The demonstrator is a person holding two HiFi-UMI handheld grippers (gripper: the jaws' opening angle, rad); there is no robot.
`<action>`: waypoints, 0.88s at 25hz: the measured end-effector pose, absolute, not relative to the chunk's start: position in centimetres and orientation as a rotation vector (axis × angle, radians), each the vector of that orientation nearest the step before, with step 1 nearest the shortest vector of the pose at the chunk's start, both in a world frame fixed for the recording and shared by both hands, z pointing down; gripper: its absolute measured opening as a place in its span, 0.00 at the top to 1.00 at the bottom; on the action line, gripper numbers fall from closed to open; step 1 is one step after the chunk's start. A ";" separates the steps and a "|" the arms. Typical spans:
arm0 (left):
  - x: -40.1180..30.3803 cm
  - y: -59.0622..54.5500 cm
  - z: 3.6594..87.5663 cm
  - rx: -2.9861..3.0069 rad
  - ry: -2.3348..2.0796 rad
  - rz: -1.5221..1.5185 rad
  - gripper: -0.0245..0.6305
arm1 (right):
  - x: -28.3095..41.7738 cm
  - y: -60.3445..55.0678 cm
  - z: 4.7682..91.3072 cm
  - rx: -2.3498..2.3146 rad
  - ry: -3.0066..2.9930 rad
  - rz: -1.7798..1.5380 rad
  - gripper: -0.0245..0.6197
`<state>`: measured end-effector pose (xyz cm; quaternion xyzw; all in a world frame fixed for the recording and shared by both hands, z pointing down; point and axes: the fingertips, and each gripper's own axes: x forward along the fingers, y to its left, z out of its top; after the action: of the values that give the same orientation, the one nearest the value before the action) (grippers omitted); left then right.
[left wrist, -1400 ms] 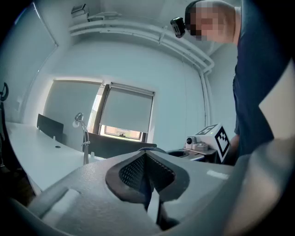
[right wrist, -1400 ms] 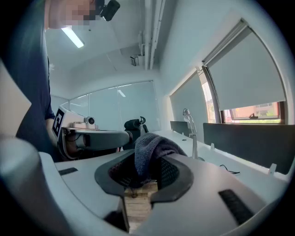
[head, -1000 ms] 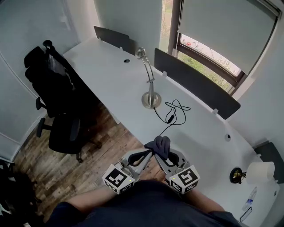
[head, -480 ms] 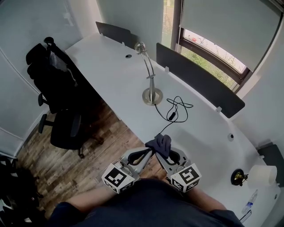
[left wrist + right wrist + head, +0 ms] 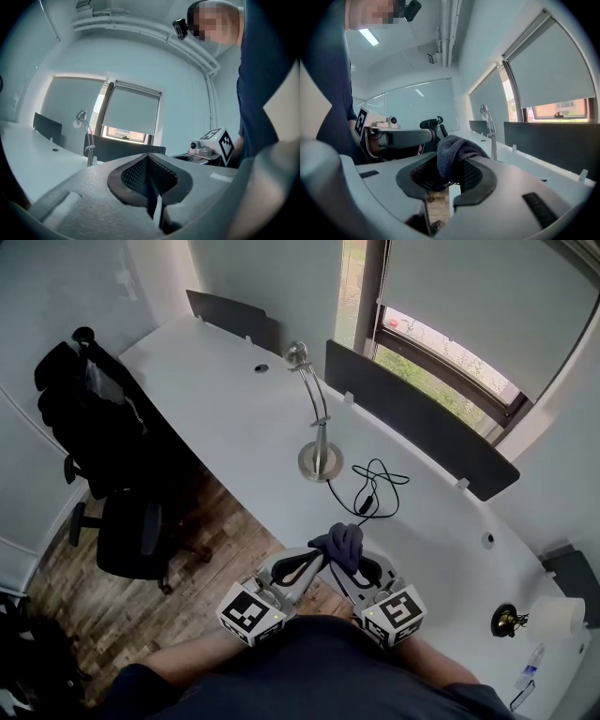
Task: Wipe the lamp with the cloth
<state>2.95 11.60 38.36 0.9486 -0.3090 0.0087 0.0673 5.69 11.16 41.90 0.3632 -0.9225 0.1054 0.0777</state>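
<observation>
Very little has changed over the last second: only the head view has drifted slightly, while both tools stay tucked close to the person's body at the near edge of the desk (image 5: 234, 418). The right hand-held gripper (image 5: 347, 564) still pinches the dark cloth (image 5: 340, 544), which bunches up above its jaws; its own view shows the knit fabric (image 5: 452, 152) wedged between the two pads. The left hand-held gripper (image 5: 315, 562) sits just beside it, jaws pressed together on nothing, as its own view confirms (image 5: 149, 177). The lamp (image 5: 322, 454) stands upright well ahead of both hand-held grippers, farther out on the desk, with its black cord (image 5: 370, 488) looped between it and them. Since the cloth has come no nearer to the lamp, wiping has probably not started. The next move likely calls for reaching the right hand-held gripper forward over the cord toward the lamp's base or stem.
</observation>
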 end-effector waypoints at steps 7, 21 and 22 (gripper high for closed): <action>-0.8 4.9 37.3 2.906 -0.788 0.012 0.96 | 1.9 5.0 41.1 1.221 -2.695 0.302 0.80; -4.0 -2.7 38.0 2.876 -0.603 0.000 0.96 | -0.8 -2.1 41.8 1.375 -2.557 0.290 0.80; -3.8 -3.2 38.2 2.865 -0.608 0.003 0.96 | -0.5 -2.6 42.0 1.369 -2.560 0.291 0.80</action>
<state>-3.77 -3.15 38.15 0.9727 -0.2065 0.0012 0.1060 -0.52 -2.58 42.04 0.4663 -0.8719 0.0991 0.1119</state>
